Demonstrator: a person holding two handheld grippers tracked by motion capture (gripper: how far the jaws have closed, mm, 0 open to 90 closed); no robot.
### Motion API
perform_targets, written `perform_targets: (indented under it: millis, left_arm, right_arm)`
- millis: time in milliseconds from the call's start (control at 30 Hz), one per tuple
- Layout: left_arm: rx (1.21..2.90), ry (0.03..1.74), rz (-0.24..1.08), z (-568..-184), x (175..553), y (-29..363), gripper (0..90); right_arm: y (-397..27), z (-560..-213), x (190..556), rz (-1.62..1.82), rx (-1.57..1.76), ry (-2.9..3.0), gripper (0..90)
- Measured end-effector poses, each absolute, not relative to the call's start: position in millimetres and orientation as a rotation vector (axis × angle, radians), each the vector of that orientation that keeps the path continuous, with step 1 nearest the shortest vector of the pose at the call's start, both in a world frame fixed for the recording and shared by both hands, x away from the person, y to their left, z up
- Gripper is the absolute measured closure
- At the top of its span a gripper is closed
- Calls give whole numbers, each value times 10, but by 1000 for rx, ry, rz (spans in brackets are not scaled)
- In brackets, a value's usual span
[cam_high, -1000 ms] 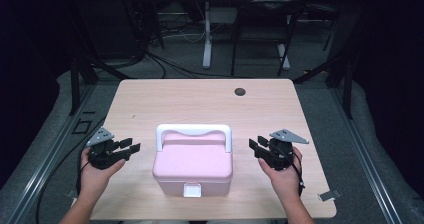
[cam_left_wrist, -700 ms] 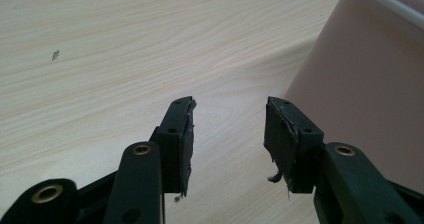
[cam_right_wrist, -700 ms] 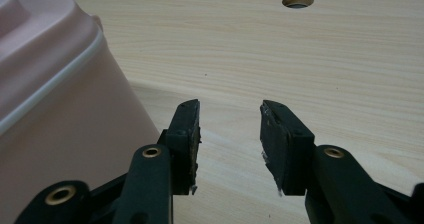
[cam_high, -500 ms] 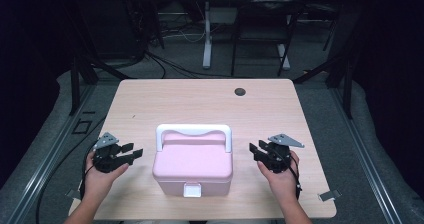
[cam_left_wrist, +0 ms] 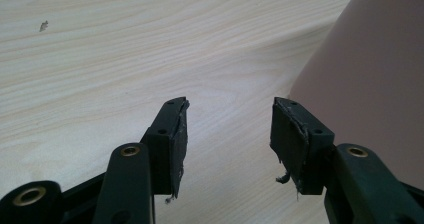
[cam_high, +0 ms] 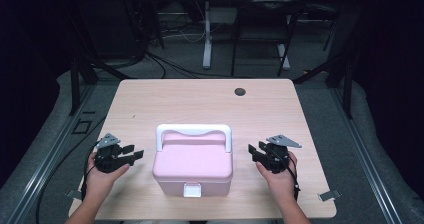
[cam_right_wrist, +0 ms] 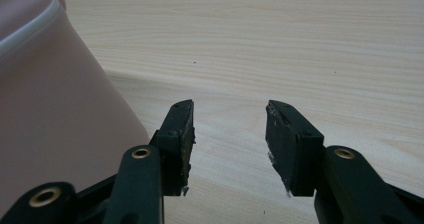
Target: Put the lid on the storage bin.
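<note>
A pink lidded box (cam_high: pixel 192 164) with a white handle (cam_high: pixel 194 130) and a white front latch stands on the wooden table (cam_high: pixel 200 104), near its front edge. My left gripper (cam_high: pixel 134 153) sits to the left of the box, a short gap away, its jaws having just opened with nothing between them. In the left gripper view the gripper (cam_left_wrist: pixel 229 124) is open over bare wood, with the box wall (cam_left_wrist: pixel 370 74) at the right. My right gripper (cam_high: pixel 254 153) sits to the right of the box, its jaws also just opening and empty. In the right gripper view the gripper (cam_right_wrist: pixel 229 121) is open and the box (cam_right_wrist: pixel 55 94) rises at the left.
A dark round hole (cam_high: pixel 240 91) lies in the table top at the far right. Beyond the table stand desk legs (cam_high: pixel 206 34) and cables on a grey floor. Metal rails (cam_high: pixel 45 154) run along both sides of the table.
Both hands have come slightly lower toward the table at the box's sides. The left gripper's jaws have spread wider, and the right gripper's jaws have widened a little.
</note>
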State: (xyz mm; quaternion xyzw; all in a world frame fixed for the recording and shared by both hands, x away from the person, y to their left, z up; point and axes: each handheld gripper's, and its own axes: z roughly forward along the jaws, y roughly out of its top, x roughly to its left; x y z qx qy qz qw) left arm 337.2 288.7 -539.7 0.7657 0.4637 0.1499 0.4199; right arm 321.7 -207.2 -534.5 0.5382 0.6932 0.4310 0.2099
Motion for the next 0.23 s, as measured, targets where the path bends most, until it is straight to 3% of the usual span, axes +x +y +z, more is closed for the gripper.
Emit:
perform_targets:
  millis: [233]
  left_arm:
    - [1908, 1150, 357, -5377, 3378, 2882, 502]
  right_arm:
    - [-2075, -5362, 3234, 1154, 1484, 1934, 499]
